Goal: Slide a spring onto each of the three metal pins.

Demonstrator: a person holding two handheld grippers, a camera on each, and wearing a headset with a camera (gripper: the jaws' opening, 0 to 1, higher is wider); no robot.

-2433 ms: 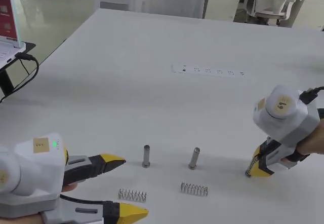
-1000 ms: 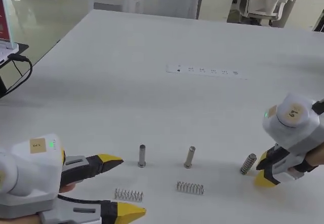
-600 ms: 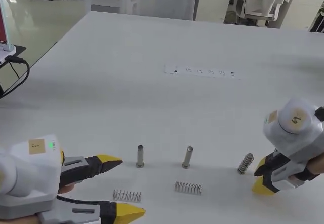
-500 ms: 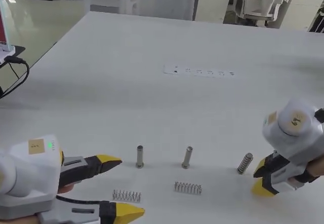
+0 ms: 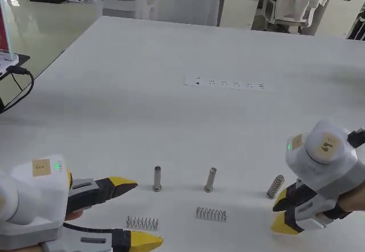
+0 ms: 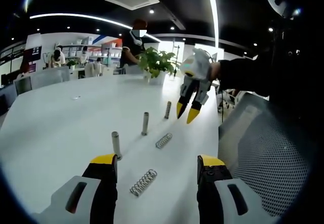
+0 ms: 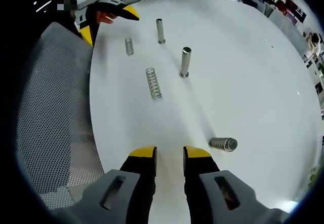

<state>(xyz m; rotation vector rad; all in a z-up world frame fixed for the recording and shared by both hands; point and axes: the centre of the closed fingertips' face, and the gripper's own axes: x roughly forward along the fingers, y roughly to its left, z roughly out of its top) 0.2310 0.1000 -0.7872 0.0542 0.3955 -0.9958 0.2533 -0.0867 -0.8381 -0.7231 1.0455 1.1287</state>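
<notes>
White table (image 5: 171, 109) carries everything.

Left gripper (image 5: 140, 212) sits low at the near-left edge. Its jaws are spread wide with nothing between them, and the tips point toward the pin row.

Right gripper (image 5: 279, 216) is at near-right. There is a narrow gap between its jaws and nothing is held. The tips angle down at the tabletop, just beside the right pin (image 5: 279, 178).

Socket strip (image 5: 228, 84) is set flush in the tabletop, well behind the pins.

Three metal pins stand upright in a row across the near part of the table. Left pin (image 5: 157, 178) and middle pin (image 5: 210, 179) have bare shafts. The right pin has the fitted spring (image 5: 275, 187) around it, with coils covering most of the shaft.

Two more springs lie flat in front of the row. Left loose spring (image 5: 142, 223) is just in front of the left pin. In the left gripper view it lies just ahead of the jaws, in line with the gap. Middle loose spring (image 5: 211, 213) is just in front of the middle pin. Both lie apart from the pins and the grippers.
</notes>
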